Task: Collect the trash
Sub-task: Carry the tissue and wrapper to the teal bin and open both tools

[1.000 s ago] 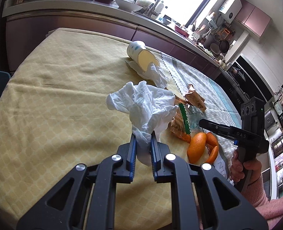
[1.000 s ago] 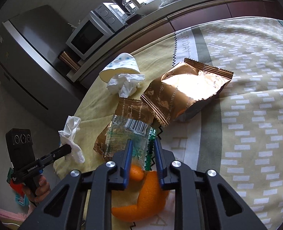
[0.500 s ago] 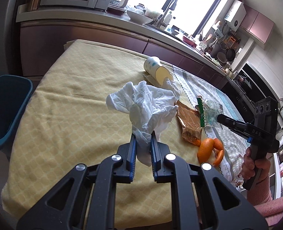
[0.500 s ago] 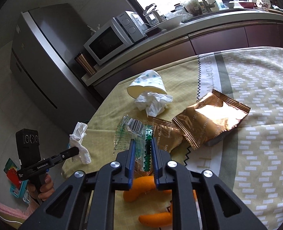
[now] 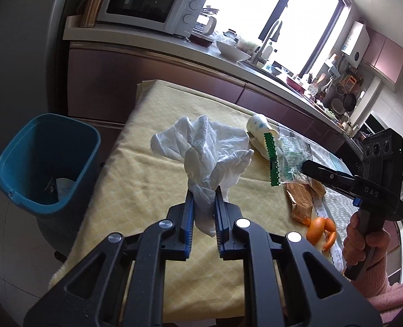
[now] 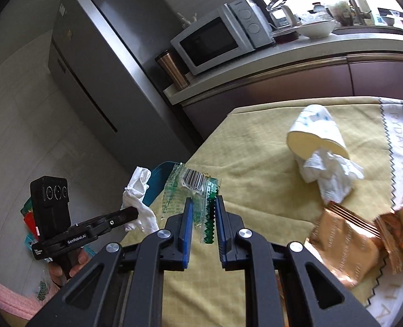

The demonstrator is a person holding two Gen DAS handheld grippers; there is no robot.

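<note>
Your left claw (image 5: 204, 199) is pinched on a crumpled white tissue (image 5: 209, 150), which stands up from the tips above the yellow-clothed surface (image 5: 136, 179). Your right claw (image 6: 203, 205) is clamped on a clear plastic wrapper (image 6: 185, 190) with a barcode and a green zigzag edge; it sits between the tips, off the surface. In the left view that wrapper hangs at about 2 o'clock from the tissue. The blue bin (image 5: 46, 160) stands on the floor at 9 o'clock from the left claw, beside the surface's edge, with a bit of pale rubbish inside. On the surface lie a tipped paper cup (image 6: 315, 133) with another tissue (image 6: 329, 171) at its mouth, at 1 o'clock from the right claw, gold snack packets (image 6: 345, 239) at 3 o'clock, and orange peel (image 5: 321, 229) at 4 o'clock in the left view.
</note>
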